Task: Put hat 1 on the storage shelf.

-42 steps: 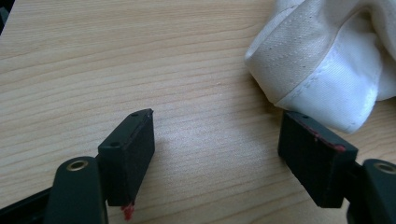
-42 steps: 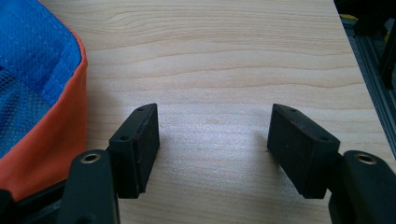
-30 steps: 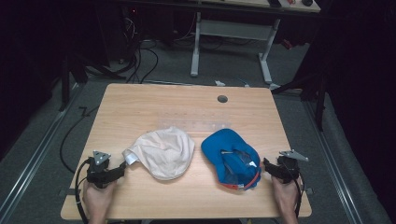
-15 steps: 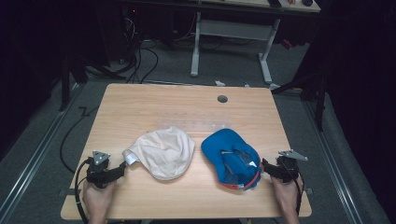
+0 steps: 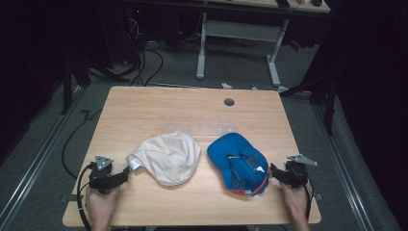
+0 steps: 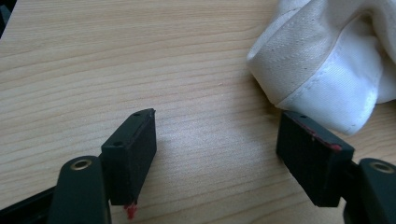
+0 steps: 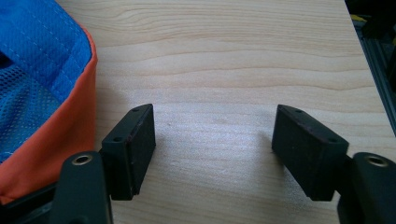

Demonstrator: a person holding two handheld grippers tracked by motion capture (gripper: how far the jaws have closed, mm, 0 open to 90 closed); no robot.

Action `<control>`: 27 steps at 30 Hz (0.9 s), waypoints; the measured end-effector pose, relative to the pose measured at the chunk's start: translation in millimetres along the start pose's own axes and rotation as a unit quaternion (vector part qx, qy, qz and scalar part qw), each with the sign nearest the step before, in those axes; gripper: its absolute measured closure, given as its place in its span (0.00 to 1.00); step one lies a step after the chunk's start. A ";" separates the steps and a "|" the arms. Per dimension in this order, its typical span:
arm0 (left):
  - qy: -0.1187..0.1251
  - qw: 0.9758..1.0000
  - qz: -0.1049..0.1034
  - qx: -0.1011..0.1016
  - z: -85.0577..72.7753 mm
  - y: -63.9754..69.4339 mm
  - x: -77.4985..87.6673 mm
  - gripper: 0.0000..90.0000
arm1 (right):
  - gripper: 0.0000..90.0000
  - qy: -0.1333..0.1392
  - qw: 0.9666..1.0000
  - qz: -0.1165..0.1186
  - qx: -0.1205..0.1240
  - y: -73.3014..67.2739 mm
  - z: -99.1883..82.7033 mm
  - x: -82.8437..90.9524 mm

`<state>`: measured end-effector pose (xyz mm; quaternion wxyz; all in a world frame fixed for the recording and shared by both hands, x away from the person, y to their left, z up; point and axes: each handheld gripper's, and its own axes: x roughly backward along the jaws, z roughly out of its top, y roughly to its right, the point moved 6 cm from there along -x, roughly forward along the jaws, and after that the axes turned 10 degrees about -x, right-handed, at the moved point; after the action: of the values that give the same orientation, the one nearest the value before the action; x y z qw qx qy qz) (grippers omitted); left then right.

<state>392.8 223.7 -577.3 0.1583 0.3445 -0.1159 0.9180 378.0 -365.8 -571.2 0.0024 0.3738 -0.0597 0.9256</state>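
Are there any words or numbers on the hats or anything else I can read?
None can be read: the cream cap, the blue cap and the wooden table show no legible words or numbers. A small white tag inside the blue cap is too small to read.

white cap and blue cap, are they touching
Apart: the high view shows a strip of bare table between the white cap and the blue cap.

Light wooden table (image 5: pixel 159 110), round cable hole (image 5: pixel 229 102) near far edge. Grey floor (image 5: pixel 178 67) beyond, black cables (image 5: pixel 144 62) trailing across it. White-legged desk frame (image 5: pixel 240 33) behind. Metal rail (image 5: pixel 33 163) alongside table. Surroundings dark, light falling mainly on tabletop.
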 end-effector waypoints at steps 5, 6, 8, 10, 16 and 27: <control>0.000 1.000 0.001 -0.001 0.1 0.1 -0.2 0.33 | 0.37 0.001 1.000 0.003 0.002 -0.2 0.3 0.0; -0.001 1.000 0.001 -0.002 0.0 0.2 -0.1 0.33 | 0.38 0.002 1.000 0.003 0.002 -0.3 0.4 -0.1; 0.002 1.000 -0.002 0.001 0.2 0.1 -0.2 0.32 | 0.42 0.004 1.000 0.003 0.000 -0.4 0.7 0.4; 0.004 1.000 -0.008 0.007 0.2 -0.3 0.2 0.32 | 0.43 0.005 1.000 0.004 -0.003 0.1 0.9 0.8; 0.004 1.000 -0.010 0.007 0.2 0.1 0.2 0.31 | 0.45 0.008 1.000 0.011 -0.012 1.2 3.0 3.7; 0.039 0.998 -0.034 0.036 -0.3 1.4 15.0 0.28 | 0.45 0.034 0.998 0.044 -0.019 -4.5 17.8 22.4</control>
<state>381.5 225.7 -567.6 0.1816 0.3178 -0.0651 0.9283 374.4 -364.3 -542.5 -0.0292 0.3387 -0.0939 0.9357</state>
